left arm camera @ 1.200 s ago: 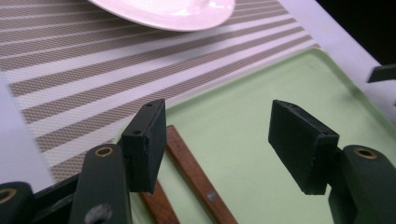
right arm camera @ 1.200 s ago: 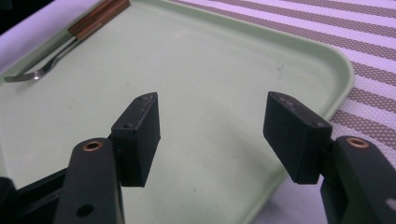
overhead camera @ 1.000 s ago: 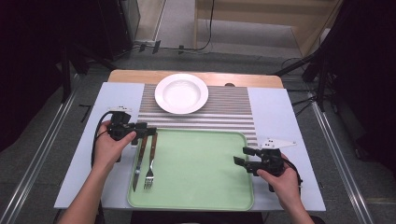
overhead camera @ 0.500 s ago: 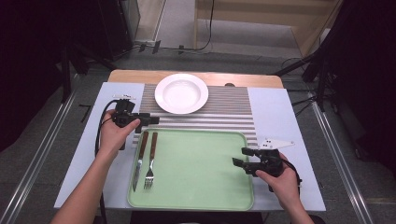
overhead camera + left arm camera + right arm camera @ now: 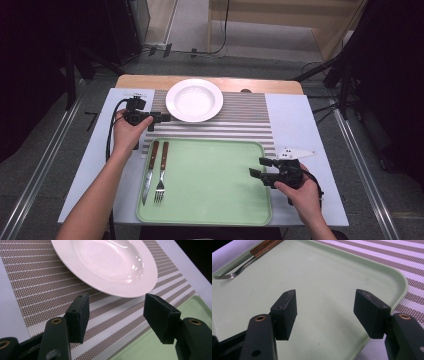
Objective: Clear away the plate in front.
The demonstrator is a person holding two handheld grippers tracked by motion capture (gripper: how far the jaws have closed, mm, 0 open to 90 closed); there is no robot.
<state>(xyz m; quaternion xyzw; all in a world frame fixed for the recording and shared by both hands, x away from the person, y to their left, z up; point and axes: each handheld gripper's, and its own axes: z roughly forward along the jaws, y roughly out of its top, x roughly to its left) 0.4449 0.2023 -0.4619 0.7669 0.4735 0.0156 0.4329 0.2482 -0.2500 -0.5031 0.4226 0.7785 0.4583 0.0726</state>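
My left gripper [image 5: 161, 118]: jaws spread wide with nothing between them, pointing at the near-left rim of the plate and just short of it.
Plate [image 5: 194, 100]: white and empty, flat on the striped mat [image 5: 250, 112] just beyond the tray; in my left gripper view its rim sits right ahead of the jaws.
Knife [image 5: 149, 171] and fork [image 5: 161, 171]: side by side at the tray's left edge, handles toward the plate.
Tray [image 5: 215, 175]: green, its middle bare.
My right gripper [image 5: 261, 168]: jaws apart and empty, over the tray's right edge.
Risk: I think the thin, glossy rim could slip if I pinch it shallowly; pushing instead of clamping might slide the plate across the mat.
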